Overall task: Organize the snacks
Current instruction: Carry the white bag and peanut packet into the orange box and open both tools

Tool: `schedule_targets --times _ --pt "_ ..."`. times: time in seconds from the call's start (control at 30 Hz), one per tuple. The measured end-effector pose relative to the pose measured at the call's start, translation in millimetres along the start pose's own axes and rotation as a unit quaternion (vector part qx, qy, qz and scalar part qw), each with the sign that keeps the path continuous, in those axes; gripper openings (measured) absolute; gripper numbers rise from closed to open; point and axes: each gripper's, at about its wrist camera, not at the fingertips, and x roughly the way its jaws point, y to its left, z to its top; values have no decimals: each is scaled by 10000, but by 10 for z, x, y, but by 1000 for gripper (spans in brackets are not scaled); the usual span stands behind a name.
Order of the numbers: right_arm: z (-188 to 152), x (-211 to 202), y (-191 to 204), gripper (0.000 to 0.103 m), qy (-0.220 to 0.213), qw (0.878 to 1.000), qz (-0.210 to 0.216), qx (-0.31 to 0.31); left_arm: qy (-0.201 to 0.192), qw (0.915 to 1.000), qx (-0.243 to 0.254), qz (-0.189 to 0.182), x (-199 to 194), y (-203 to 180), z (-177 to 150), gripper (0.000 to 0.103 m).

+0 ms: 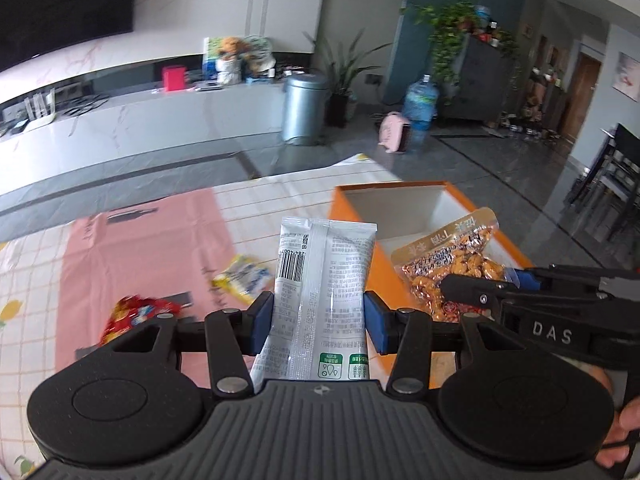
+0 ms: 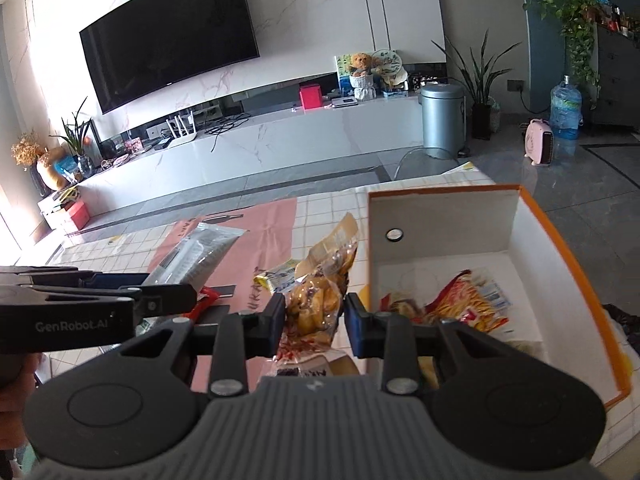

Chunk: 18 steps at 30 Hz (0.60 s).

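Two grippers are showing: the left gripper (image 1: 319,322) and the right gripper (image 2: 314,326), each gripping one packet. Five snack packets are showing in all: one white packet (image 1: 324,280), one clear packet of brown pieces (image 2: 316,304), one yellow packet (image 1: 242,274), one red packet (image 1: 136,314), and one red-and-yellow packet (image 2: 466,300) lying in the one orange box (image 2: 576,264).

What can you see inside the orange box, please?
Inside the orange box: a red-and-yellow snack packet on the white floor. The right gripper and its peanut bag cover the near corner.
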Motion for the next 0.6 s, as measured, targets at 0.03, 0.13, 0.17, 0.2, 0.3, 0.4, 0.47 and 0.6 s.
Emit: schedule_targets --times 0.03,0.13,0.17,0.2,0.3,0.4,0.47,0.6 --pt "32 -56 -97 29 -13 10000 -80 -25 11 10000 61 -76 26 -83 33 54" --pt "119 -176 -389 29 12 9992 -361 -151 123 9993 134 -342 157 -312 136 54" --pt "140 -197 -488 29 54 9989 -436 -182 183 9987 140 -461 217 -386 172 54" --pt "155 -209 -596 29 117 9985 -505 -199 245 9980 155 -560 277 -453 205 54" --pt "171 -214 -889 29 340 9973 -620 -213 460 9958 350 -711 481 -676 277 54" --pt "168 -188 -1112 29 532 9957 -707 -283 758 9931 552 -698 703 -879 324 54" --pt "155 -135 -1223 29 672 9941 -770 -366 1033 9908 582 -656 870 -975 356 54" --pt "101 89 -1353 29 1031 9882 -936 -632 1419 9862 693 -492 1133 -1166 380 54"
